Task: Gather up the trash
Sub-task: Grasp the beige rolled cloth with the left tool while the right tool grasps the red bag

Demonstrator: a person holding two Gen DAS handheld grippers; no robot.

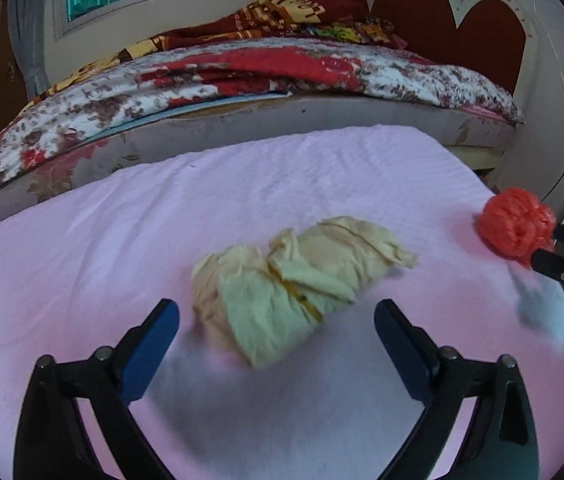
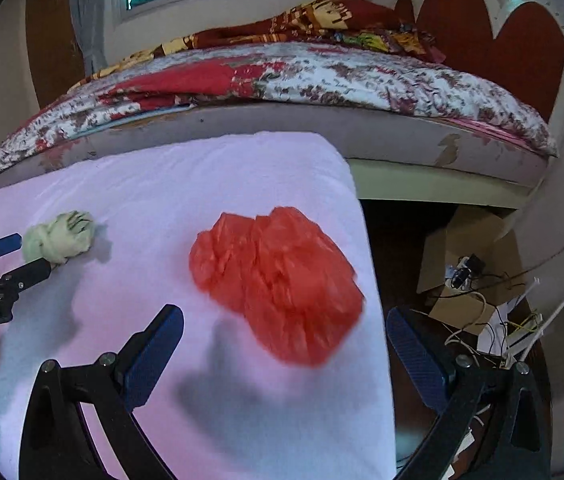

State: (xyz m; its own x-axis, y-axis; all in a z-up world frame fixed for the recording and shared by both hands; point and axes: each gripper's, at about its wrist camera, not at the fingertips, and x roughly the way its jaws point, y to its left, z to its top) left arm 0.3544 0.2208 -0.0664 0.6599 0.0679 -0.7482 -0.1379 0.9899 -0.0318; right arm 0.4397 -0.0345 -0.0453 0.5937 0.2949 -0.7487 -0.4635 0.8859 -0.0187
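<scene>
Left gripper (image 1: 276, 316) angled down over pink cloth (image 1: 122, 220), jaws spread wide, gripping nothing; crumpled pale yellow wad (image 1: 293, 280) at frame centre, just beyond the fingertips. Right gripper (image 2: 283, 330) likewise tilted down, jaws wide and empty; crinkled red plastic bag (image 2: 278, 280) mid-frame near the cloth's right edge.

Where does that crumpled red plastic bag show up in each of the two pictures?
Left wrist view: red plastic bag at the far right edge, on the pink sheet.
Right wrist view: the bag sits centre, just ahead of the open claw.
Shared landmark: the yellowish wad of cloth.
</scene>
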